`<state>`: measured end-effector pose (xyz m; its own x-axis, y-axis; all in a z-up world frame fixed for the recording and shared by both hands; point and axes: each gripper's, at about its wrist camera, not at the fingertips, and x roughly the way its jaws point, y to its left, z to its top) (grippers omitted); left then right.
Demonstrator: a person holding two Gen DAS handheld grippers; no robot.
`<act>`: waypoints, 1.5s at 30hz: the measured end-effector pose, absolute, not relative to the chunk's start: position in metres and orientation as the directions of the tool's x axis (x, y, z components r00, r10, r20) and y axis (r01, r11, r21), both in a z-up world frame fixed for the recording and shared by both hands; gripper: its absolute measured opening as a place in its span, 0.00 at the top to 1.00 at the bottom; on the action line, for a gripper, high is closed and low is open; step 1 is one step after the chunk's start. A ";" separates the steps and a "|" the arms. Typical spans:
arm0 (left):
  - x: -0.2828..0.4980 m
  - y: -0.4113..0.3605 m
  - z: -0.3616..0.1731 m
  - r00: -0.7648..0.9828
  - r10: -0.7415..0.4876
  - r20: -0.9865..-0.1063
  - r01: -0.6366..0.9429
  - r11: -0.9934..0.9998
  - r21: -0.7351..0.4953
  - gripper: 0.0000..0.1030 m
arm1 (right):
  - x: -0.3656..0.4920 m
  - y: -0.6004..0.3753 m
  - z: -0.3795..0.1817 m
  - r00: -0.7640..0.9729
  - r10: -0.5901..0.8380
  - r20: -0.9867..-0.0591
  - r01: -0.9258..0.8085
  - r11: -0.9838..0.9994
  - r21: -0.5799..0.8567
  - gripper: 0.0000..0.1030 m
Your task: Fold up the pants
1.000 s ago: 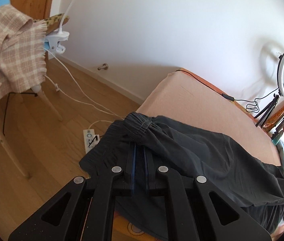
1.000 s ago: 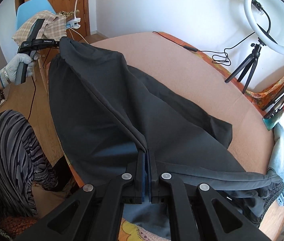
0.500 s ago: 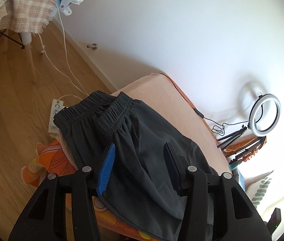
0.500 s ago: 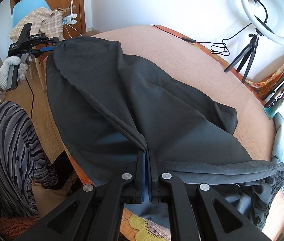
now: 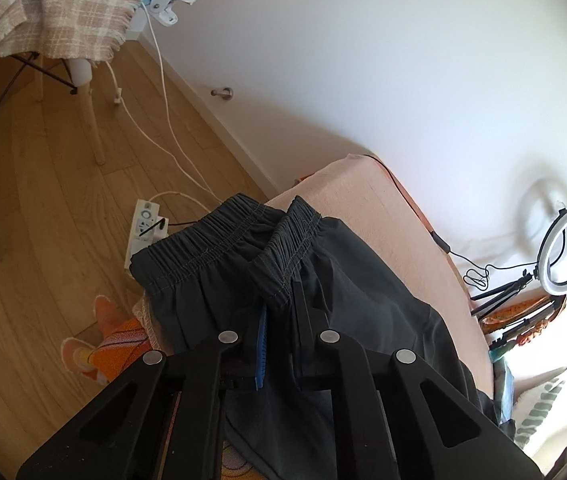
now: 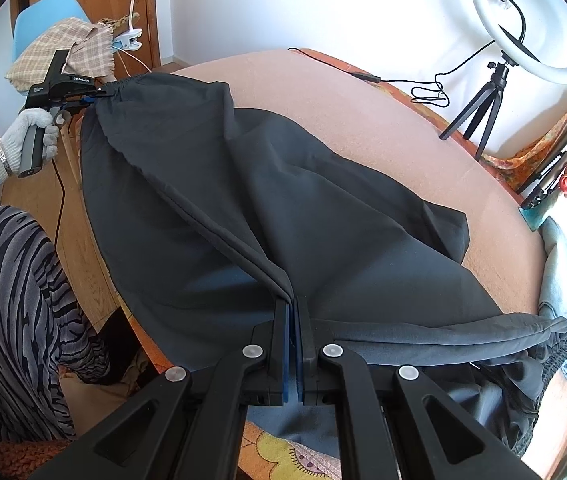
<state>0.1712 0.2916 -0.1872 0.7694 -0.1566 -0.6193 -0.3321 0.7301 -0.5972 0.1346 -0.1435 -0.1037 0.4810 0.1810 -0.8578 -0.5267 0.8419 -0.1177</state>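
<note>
We see the dark pants (image 6: pixel 283 208) spread over the pink bed (image 6: pixel 323 92), reaching from its foot-side edge toward the ring light (image 6: pixel 531 20) that stands at the bed's far side.

Our right gripper (image 6: pixel 293 312) has its fingers pressed together on a gathered fold of the pants at the bed's near edge; taut creases run from that pinch up across the bed. To the right of the pinch, more of the dark cloth is bunched with an elastic band at the bed's edge.

In the left wrist view, our left gripper (image 5: pixel 281 312) is closed to a narrow gap, with a fold of the elastic waistband (image 5: pixel 219 240) caught between its fingers. The waistband hangs just past the bed's corner, above the wooden floor (image 5: pixel 43 220) and a white power strip (image 5: pixel 141 232).

From the right wrist view, a gloved hand (image 6: pixel 23 140) holds that left gripper at the bed's far-left corner, in front of a chair draped with a plaid blanket (image 6: pixel 67 52).
</note>
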 end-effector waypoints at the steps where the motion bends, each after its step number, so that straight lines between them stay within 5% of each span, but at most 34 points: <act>1: 0.170 0.294 -0.184 0.778 -0.151 -0.610 -0.329 0.730 -0.599 0.93 | 0.134 -0.142 -0.101 0.490 0.183 -0.852 -0.526 0.842 -0.121 1.00; 20: 0.156 0.328 -0.196 0.731 -0.134 -0.669 -0.353 0.765 -0.539 0.92 | 0.110 -0.113 -0.119 0.415 0.222 -0.882 -0.608 0.789 -0.088 1.00; 28: 0.149 0.329 -0.188 0.700 -0.101 -0.707 -0.392 0.773 -0.498 0.79 | 0.111 -0.123 -0.131 0.402 0.257 -0.879 -0.547 0.837 -0.006 1.00; 31: 0.146 0.324 -0.175 0.695 -0.078 -0.715 -0.379 0.805 -0.457 0.79 | 0.110 -0.128 -0.132 0.403 0.281 -0.871 -0.522 0.852 0.033 0.94; 35: 0.140 0.308 -0.144 0.729 -0.065 -0.681 -0.326 0.843 -0.429 0.79 | 0.102 -0.136 -0.125 0.411 0.328 -0.850 -0.496 0.863 0.093 0.66; 43: 0.157 0.218 -0.077 0.752 -0.222 -0.620 -0.039 0.925 -0.378 0.64 | 0.080 -0.184 -0.101 0.499 0.343 -0.796 -0.362 0.917 0.168 0.56; 45: 0.162 0.187 -0.066 0.738 -0.290 -0.609 0.055 0.926 -0.374 0.50 | 0.075 -0.202 -0.095 0.524 0.322 -0.788 -0.305 0.935 0.179 0.56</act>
